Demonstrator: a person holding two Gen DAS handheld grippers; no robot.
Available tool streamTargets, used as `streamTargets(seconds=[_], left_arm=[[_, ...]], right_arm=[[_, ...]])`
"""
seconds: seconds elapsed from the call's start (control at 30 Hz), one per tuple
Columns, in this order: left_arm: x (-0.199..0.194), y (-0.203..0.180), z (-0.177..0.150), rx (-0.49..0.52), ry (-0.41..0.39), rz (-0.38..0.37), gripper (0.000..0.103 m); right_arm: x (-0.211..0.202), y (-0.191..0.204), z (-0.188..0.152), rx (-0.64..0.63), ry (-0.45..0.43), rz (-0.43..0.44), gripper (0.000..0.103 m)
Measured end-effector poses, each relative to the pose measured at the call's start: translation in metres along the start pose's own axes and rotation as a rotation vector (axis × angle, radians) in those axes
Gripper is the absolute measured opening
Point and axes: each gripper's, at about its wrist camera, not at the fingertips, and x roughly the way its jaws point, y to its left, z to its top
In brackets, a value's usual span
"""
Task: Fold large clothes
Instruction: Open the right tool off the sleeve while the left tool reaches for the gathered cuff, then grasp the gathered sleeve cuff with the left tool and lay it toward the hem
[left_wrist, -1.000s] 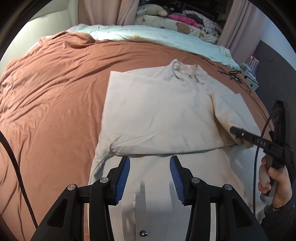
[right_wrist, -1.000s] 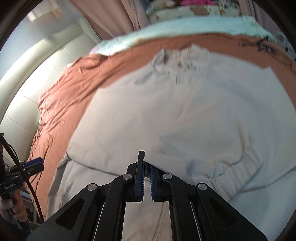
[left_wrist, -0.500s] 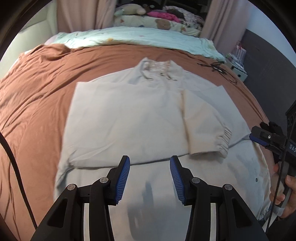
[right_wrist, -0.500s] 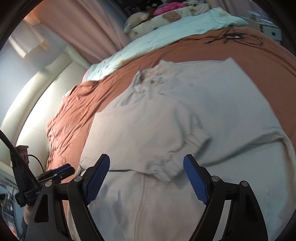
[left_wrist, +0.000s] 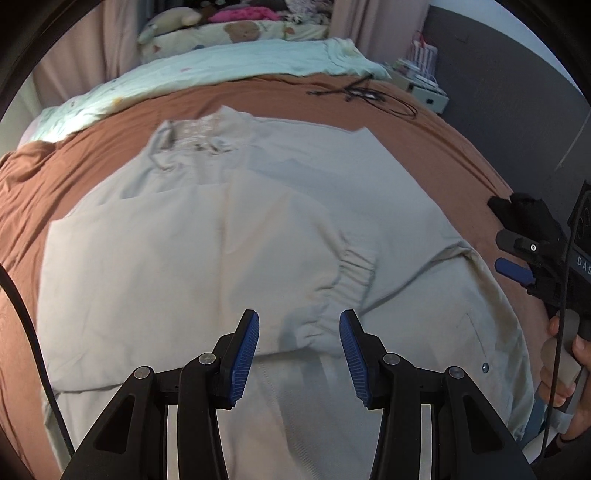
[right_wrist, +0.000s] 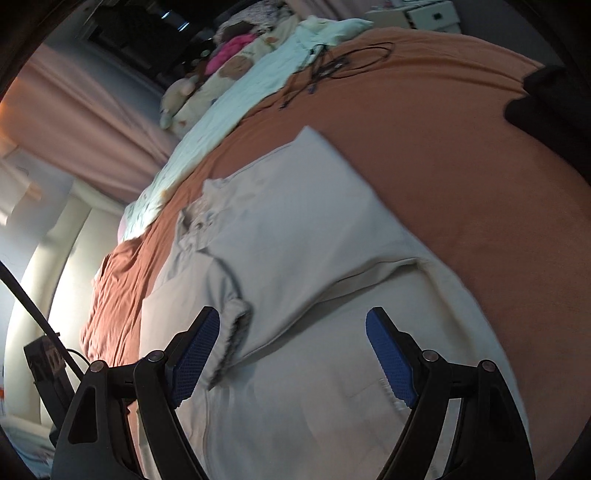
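Both grippers (left_wrist: 299, 350) (right_wrist: 291, 354) empty: R wide apart, L opening; I see jacket (left_wrist: 207, 266) lengthwise, collar (left_wrist: 195, 136) twd pillows, hem at me.

jacket (left_wrist: 192, 266): matt beige cloth; bedspread (left_wrist: 424, 122): smooth rust cloth | pads (left_wrist: 243, 354): ribbed blue

i see pale beige garment (left_wrist: 192, 258) lying flat on rust-brown bedspread (left_wrist: 55, 177), collar (left_wrist: 195, 136) toward far pillows, both sleeves folded across chest, ribbed cuff (left_wrist: 347, 280) lying on top near middle.
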Motion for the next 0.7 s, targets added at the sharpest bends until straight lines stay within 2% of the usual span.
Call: streamTargets(seconds=[0.1, 0.2, 0.3, 0.4, 0.5, 0.63, 0.7], left_arm=[[0.021, -0.020, 0.006, 0.040, 0.020, 0.008, 0.068], [0.043, -0.035, 0.010, 0.062, 0.048, 0.006, 0.069], [0.067, -0.044, 0.011, 0.081, 0.088, 0.049, 0.069], [0.087, -0.043, 0.012, 0.083, 0.113, 0.085, 0.069], [0.099, -0.037, 0.012, 0.058, 0.116, 0.086, 0.069], [0.101, -0.030, 0.011, 0.050, 0.108, 0.080, 0.058], [0.097, -0.030, 0.012, 0.064, 0.106, 0.078, 0.043]], right_arm=[[-0.004, -0.012, 0.001, 0.047, 0.005, -0.006, 0.081], [-0.011, -0.018, 0.001, 0.077, 0.012, 0.000, 0.081], [-0.015, -0.021, 0.001, 0.089, 0.014, 0.008, 0.081], [-0.015, -0.024, 0.002, 0.095, 0.016, 0.015, 0.081], [-0.013, -0.025, 0.002, 0.094, 0.018, 0.021, 0.081], [-0.011, -0.031, 0.005, 0.080, 0.027, 0.024, 0.081], [-0.006, -0.033, 0.005, 0.081, 0.040, 0.027, 0.081]])
